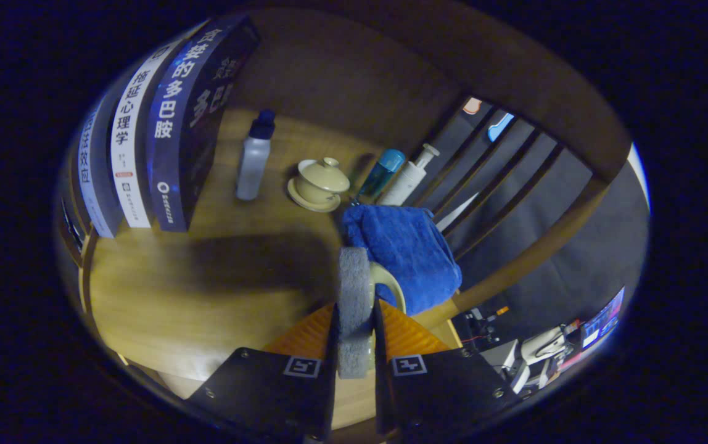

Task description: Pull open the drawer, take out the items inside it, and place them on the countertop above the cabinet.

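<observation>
The tool (354,327) is clamped on a scouring sponge (354,308), grey scrubbing face on one side and yellow on the other, with both fingers pressing its flat sides so that it stands on edge between them. It is held above the wooden desk (206,290), just in front of a blue towel (406,253) that lies crumpled near the desk's slatted side rail (502,203). Beyond the towel stand a cream lidded cup on its saucer (319,184), a grey bottle with a dark cap (254,161), a teal-capped tube (380,174) and a white pump bottle (408,179); a row of books (163,135) stands upright to one side. The drawer itself cannot be seen from here, so whether it is empty cannot be told. Judging by the sponge's place over the desk, the drawer has been opened and this item taken out, and the towel may well be one already delivered, though that is only a guess. What is left of this step is to lower the sponge onto the bare wood beside the towel and let go; after that, any items remaining in the drawer would need fetching the same way.
</observation>
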